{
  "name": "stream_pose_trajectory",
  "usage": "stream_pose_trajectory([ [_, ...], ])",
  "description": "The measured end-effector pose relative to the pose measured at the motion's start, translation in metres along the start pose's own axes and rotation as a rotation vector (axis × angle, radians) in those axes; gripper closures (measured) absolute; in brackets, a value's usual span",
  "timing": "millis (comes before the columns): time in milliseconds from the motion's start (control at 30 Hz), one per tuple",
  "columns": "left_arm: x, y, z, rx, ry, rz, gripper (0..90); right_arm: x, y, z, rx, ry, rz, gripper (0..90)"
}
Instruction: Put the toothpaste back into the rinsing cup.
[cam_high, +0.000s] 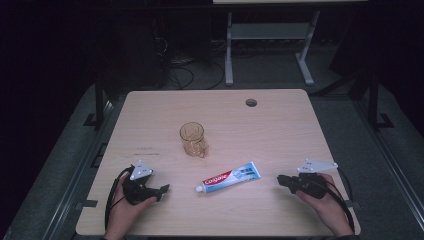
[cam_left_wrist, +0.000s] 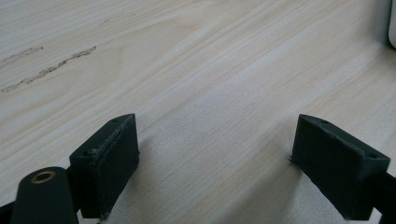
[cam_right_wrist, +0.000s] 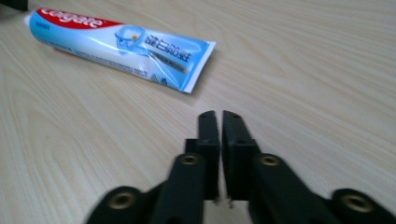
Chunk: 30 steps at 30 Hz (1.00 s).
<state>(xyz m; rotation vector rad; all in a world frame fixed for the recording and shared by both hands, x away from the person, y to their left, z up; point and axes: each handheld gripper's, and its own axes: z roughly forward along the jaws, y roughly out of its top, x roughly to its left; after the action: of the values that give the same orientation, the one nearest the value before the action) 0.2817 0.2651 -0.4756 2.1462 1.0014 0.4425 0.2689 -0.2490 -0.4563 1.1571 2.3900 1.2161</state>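
A Colgate toothpaste tube (cam_high: 229, 177) lies flat near the table's front, cap end toward the left, and it also lies ahead of the jaws in the right gripper view (cam_right_wrist: 121, 46). An amber glass cup (cam_high: 193, 139) stands upright behind it at the table's middle. My left gripper (cam_high: 162, 190) rests at the front left, held by a hand, its jaws wide apart (cam_left_wrist: 217, 158) over bare wood. My right gripper (cam_high: 281, 180) sits at the front right, a short way from the tube's flat end; its jaws (cam_right_wrist: 219, 116) are shut with nothing between them.
The wooden table (cam_high: 280, 125) has a round cable hole (cam_high: 251, 102) at the back right. A pale desk frame (cam_high: 270, 35) and cables stand on the dark floor beyond the far edge. A white object's edge (cam_left_wrist: 391, 23) shows at the right of the left gripper view.
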Motion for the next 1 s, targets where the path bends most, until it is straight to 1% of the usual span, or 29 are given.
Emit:
stream_pose_trajectory([
  [33, 0.000, 0.000, 0.000, 0.002, 0.000, 0.003, 13.6, 0.001, 0.004, 0.001, -0.006, 0.015, 0.001, 89.8],
  [100, 0.000, 0.000, 0.000, 0.001, -0.001, 0.002, 13.6, 0.003, 0.010, 0.003, -0.003, 0.029, -0.001, 89.9],
  [133, 0.000, 0.000, 0.000, 0.001, -0.001, 0.002, 13.6, 0.003, 0.010, 0.003, -0.003, 0.029, -0.001, 89.9],
  [167, 0.000, 0.000, 0.000, -0.001, -0.001, -0.001, 13.6, 0.006, 0.016, 0.007, -0.007, 0.043, -0.004, 89.9],
  [200, 0.000, 0.000, 0.000, -0.001, -0.001, -0.001, 13.6, 0.006, 0.016, 0.007, -0.007, 0.043, -0.004, 89.9],
  [267, 0.000, 0.000, 0.000, 0.001, 0.000, 0.000, 13.6, 0.010, 0.024, 0.012, -0.013, 0.060, -0.019, 89.8],
  [367, 0.000, 0.000, 0.000, 0.001, 0.000, 0.000, 13.6, 0.014, 0.030, 0.014, -0.021, 0.080, -0.018, 89.8],
  [533, 0.000, 0.000, 0.000, 0.000, 0.000, 0.000, 13.6, 0.017, 0.035, 0.019, -0.015, 0.090, -0.022, 89.9],
  [867, 0.000, 0.000, 0.000, 0.000, 0.000, 0.000, 13.6, 0.025, 0.039, 0.045, 0.041, 0.103, -0.045, 89.9],
  [900, 0.000, 0.000, 0.000, 0.000, 0.000, 0.000, 13.6, 0.025, 0.039, 0.045, 0.041, 0.103, -0.045, 89.9],
  [1000, 0.000, 0.000, 0.000, 0.001, 0.000, 0.000, 13.6, 0.026, 0.040, 0.054, 0.065, 0.106, -0.049, 89.9],
])
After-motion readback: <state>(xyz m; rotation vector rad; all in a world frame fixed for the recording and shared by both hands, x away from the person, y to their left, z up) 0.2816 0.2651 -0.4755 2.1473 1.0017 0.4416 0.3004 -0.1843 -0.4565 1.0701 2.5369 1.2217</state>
